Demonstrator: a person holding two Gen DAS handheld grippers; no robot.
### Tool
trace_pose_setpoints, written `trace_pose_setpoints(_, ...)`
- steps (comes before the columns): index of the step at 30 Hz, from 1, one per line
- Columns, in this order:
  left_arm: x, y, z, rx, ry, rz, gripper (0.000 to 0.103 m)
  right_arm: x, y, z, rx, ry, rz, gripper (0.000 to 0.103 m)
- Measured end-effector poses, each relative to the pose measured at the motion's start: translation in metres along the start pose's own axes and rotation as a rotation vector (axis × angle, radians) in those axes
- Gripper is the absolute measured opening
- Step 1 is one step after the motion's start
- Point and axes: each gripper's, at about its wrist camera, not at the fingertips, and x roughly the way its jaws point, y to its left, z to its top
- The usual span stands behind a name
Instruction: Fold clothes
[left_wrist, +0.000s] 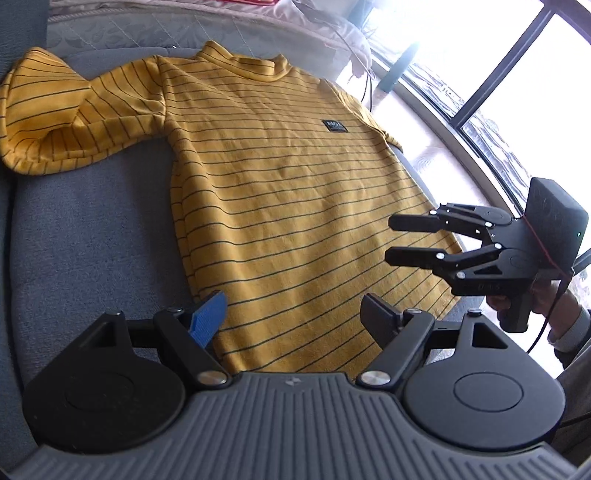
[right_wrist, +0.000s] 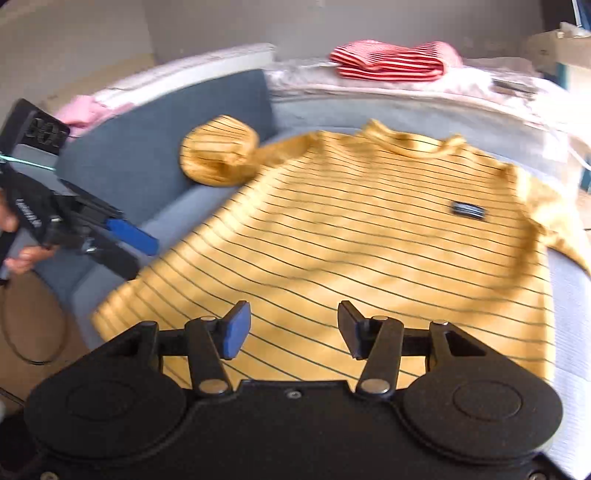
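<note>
A yellow shirt (left_wrist: 280, 192) with thin dark stripes lies front up and flat on a grey-blue cushion (left_wrist: 92, 229), collar away from me. Its left sleeve (left_wrist: 48, 122) is bunched up; the other sleeve (right_wrist: 554, 221) droops off the far side. My left gripper (left_wrist: 293, 319) hovers open over the hem's left corner with nothing between its fingers. My right gripper (left_wrist: 395, 239), held by a hand, stands open just above the shirt's right side near the hem. In the right wrist view the shirt (right_wrist: 351, 240) spreads beyond my right gripper (right_wrist: 293, 328), and my left gripper (right_wrist: 142, 258) is at the left.
A folded red-and-white striped garment (right_wrist: 391, 61) lies on the bedding behind the cushion. Pink cloth (right_wrist: 88, 110) sits at the back left beyond the padded blue backrest (right_wrist: 166, 122). A bright window (left_wrist: 498, 92) runs along the right side. A cable (right_wrist: 33, 332) hangs from the left gripper.
</note>
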Motion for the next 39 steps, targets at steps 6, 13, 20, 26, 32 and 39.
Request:
trace_pose_setpoints(6, 0.013, -0.004, -0.009, 0.065, 0.025, 0.041, 0.084, -0.016, -0.009, -0.029, -0.039, 0.032, -0.069, 0.059)
trace_pose_setpoints(13, 0.007, -0.001, -0.025, 0.144, 0.065, 0.122, 0.086, -0.054, -0.036, -0.036, 0.068, -0.021, -0.070, 0.061)
trace_pose_setpoints(20, 0.004, 0.000, -0.021, 0.107, 0.048, 0.098, 0.088, -0.096, -0.130, -0.019, 0.435, -0.207, -0.344, 0.061)
trace_pose_setpoints(26, -0.009, -0.002, -0.005, 0.055, 0.001, 0.021, 0.088, -0.065, -0.227, -0.019, 0.523, -0.059, -0.601, 0.059)
trace_pose_setpoints(32, -0.006, -0.003, -0.003, 0.014, 0.020, 0.002, 0.088, -0.009, -0.296, -0.044, 0.545, 0.063, -0.657, 0.037)
trace_pose_setpoints(39, -0.003, 0.005, -0.008, -0.019, 0.047, 0.016, 0.088, 0.012, -0.315, -0.049, 0.533, 0.112, -0.667, 0.038)
